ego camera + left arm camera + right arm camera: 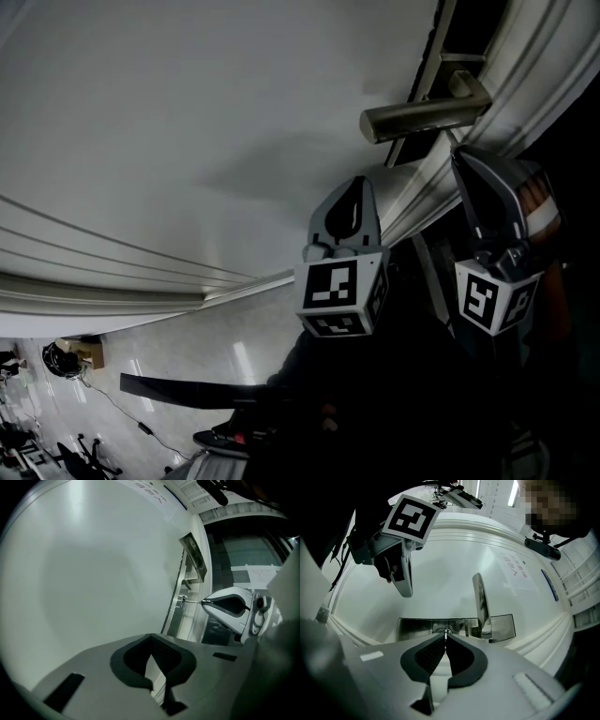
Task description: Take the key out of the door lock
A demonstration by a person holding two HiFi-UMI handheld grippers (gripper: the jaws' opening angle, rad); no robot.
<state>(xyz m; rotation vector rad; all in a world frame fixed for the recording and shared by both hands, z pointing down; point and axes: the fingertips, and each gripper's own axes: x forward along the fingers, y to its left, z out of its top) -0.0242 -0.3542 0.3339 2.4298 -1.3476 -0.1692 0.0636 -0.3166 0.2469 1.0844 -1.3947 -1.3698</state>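
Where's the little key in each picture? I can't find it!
Head view: not visible; the right gripper covers the spot below the silver metal lever door handle.
Left gripper view: the thin silver metal key sits right of centre, running from the lock to the right gripper's jaws.
Right gripper view: the key is in the middle, pinched at the tips of the jaws.
Shared landmark: the door handle, in all three views.

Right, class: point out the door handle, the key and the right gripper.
door handle (427,118): head view, middle of lever.
key (192,601): left gripper view, shaft.
right gripper (203,602): left gripper view, at closed tips.
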